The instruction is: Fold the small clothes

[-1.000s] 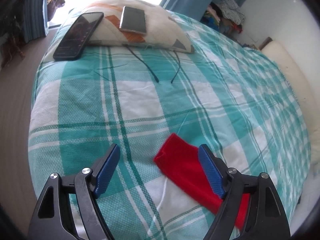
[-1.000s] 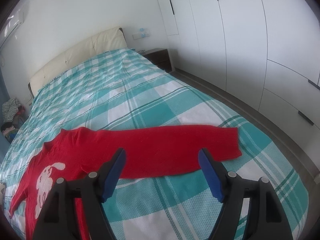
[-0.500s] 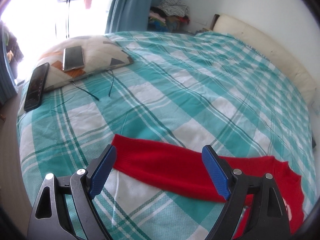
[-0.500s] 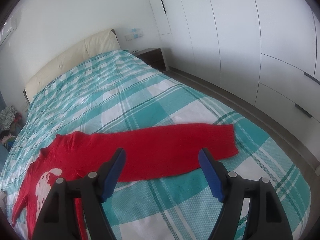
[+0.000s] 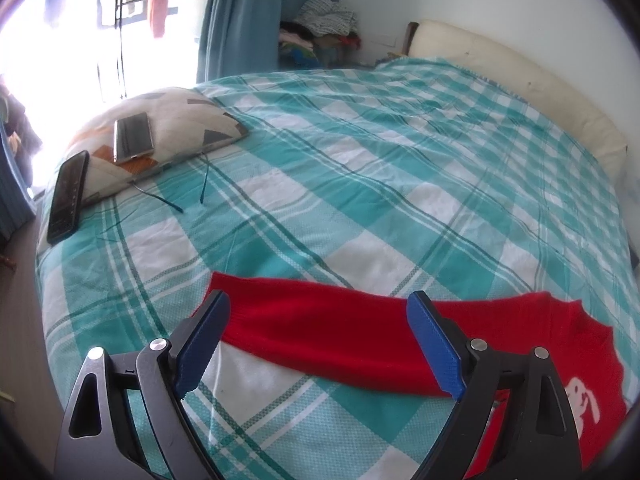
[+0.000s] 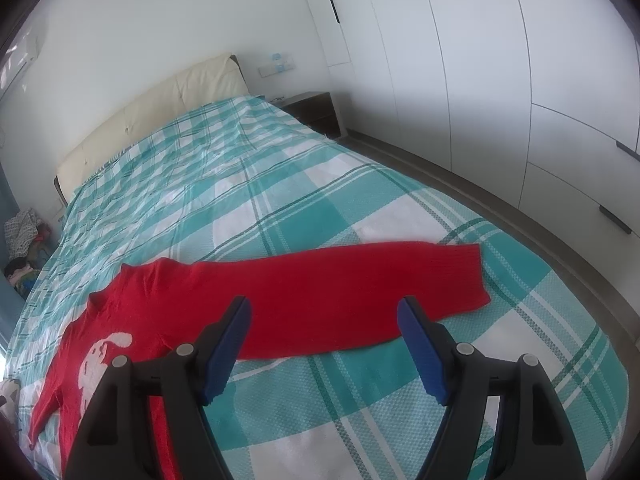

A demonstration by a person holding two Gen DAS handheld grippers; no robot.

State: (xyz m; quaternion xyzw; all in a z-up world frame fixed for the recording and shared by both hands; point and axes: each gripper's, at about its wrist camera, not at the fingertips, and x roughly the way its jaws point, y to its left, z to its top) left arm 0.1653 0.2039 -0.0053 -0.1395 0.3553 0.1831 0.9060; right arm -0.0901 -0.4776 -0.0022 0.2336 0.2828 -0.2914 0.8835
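With the red sweater [image 6: 224, 308] lying flat on the bed [image 5: 360, 184], both the widening left tongs [image 5: 316, 344] and released right tongs [image 6: 324, 344] are hovering empty, so I judge each should be pinching its sleeve near the cuff.

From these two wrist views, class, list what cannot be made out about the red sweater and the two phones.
- Red sweater: left wrist view, its hem lies behind the left gripper; right wrist view, behind the right gripper.
- White motif: cut off, design unreadable.
- Phones: left wrist view, screens too small to read.
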